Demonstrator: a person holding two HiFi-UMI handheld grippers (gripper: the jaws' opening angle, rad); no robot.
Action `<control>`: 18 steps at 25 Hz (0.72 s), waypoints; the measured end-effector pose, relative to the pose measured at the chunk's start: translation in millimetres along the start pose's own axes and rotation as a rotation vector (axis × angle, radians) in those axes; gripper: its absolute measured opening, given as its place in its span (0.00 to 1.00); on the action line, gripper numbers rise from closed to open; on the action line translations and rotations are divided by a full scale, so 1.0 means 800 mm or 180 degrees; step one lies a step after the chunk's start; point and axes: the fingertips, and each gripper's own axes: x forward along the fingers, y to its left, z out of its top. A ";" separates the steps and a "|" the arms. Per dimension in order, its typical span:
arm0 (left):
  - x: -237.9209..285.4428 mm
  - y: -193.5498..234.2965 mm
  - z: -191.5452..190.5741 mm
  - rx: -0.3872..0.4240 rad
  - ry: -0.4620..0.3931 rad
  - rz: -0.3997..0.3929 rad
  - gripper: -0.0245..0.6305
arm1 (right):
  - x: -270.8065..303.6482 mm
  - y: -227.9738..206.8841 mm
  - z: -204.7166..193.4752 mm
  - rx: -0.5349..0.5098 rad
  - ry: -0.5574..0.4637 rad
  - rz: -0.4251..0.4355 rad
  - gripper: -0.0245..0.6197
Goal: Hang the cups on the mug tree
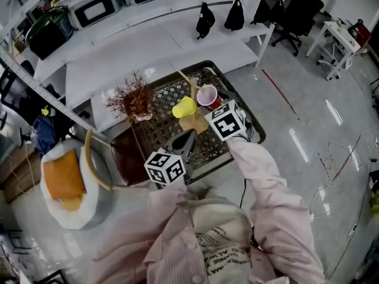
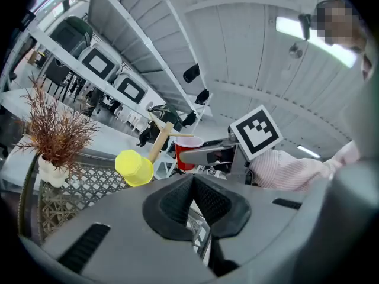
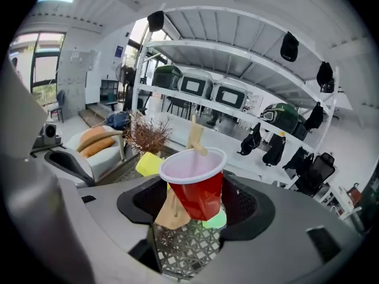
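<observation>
- Fingers (image 2: 174,203) of the left gripper (image 2: 193,187) are pressed together with nothing between them. It is held low and near the person's body, aimed at the mug tree (image 2: 160,139).
- Fingers of the right gripper (image 3: 198,205) are clamped on one red cup (image 3: 196,188), one on each side of its lower wall. The cup's white-rimmed mouth tilts back toward that gripper's camera.
- Two cups are plain to see, the red one and one yellow cup (image 1: 184,107).
- One pale green shape (image 3: 217,220) shows low behind the red cup in the right gripper view. What it is cannot be told.
- One wooden mug tree stands on a dark wire tray (image 1: 169,90) on the white counter (image 1: 106,70).
- The yellow cup hangs tilted on a peg on the tree's left side, its base turned toward the left gripper.
- The red cup is held up against the tree's upper pegs, with one peg crossing its rim. Whether they touch cannot be told.
- One dried brown plant (image 2: 56,132) stands in a small white vase (image 2: 50,173) at the tray's left end, apart from the tree.
</observation>
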 end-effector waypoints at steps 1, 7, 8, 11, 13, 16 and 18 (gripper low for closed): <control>0.000 0.000 0.000 0.0007 0.0010 -0.0031 0.04 | -0.001 0.001 0.001 -0.0056 0.0033 -0.0032 0.48; -0.003 0.004 0.001 0.0060 0.0087 -0.0186 0.04 | -0.002 0.002 0.008 -0.0405 0.0249 -0.0233 0.48; -0.003 0.005 0.001 0.0068 0.0104 -0.0211 0.04 | -0.001 0.002 0.009 -0.0453 0.0279 -0.0267 0.48; -0.006 0.006 0.000 0.0074 0.0150 -0.0274 0.04 | -0.001 0.003 0.011 -0.0602 0.0369 -0.0345 0.48; -0.008 0.006 -0.003 0.0073 0.0179 -0.0307 0.04 | 0.001 0.005 0.012 -0.0716 0.0435 -0.0396 0.48; -0.011 0.007 -0.008 0.0092 0.0215 -0.0346 0.04 | 0.003 0.007 0.015 -0.0869 0.0509 -0.0480 0.48; -0.012 0.009 -0.009 0.0118 0.0243 -0.0357 0.04 | 0.003 0.003 0.021 -0.0983 0.0552 -0.0562 0.48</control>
